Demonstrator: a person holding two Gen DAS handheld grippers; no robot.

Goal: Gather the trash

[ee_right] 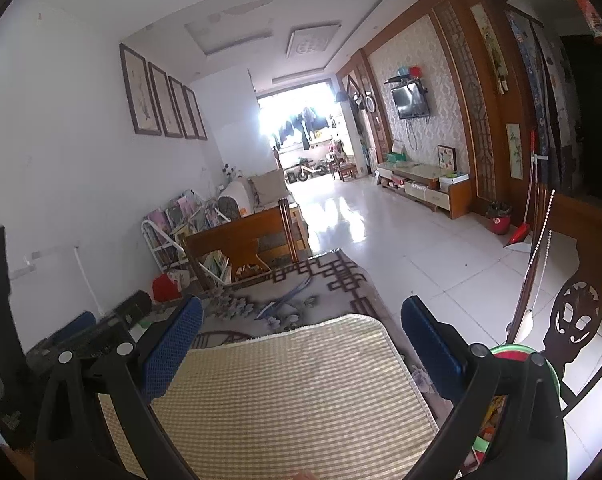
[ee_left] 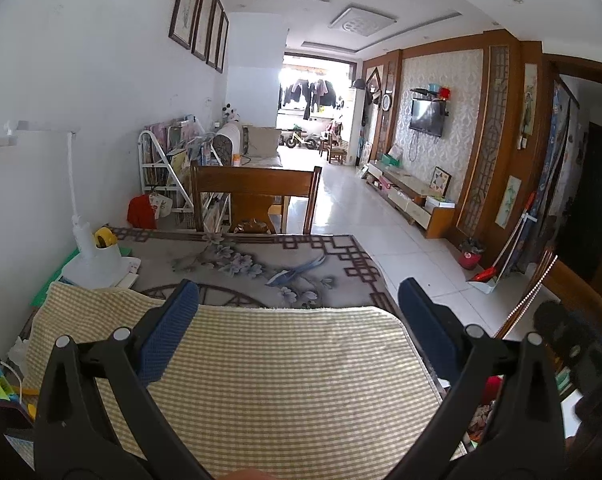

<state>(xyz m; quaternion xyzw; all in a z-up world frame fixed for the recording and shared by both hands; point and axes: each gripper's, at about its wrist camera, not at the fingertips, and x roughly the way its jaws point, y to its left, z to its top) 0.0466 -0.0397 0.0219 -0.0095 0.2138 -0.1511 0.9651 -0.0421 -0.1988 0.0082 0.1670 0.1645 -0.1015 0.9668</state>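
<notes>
Over the checked mat (ee_left: 285, 368) on the table, your left gripper (ee_left: 299, 300) and right gripper (ee_right: 301, 316) both hang with fingers spread wide, gripping nothing. Can't spot loose trash up here; a bin with colourful scraps (ee_right: 497, 412) sits below the mat's right edge.

bin (ee_right: 513, 400) behind fingers, contents unclear

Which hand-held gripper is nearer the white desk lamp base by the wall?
Left. The left hand-held gripper hovers just right of the white desk lamp base; the right hand-held gripper sits farther right.
</notes>
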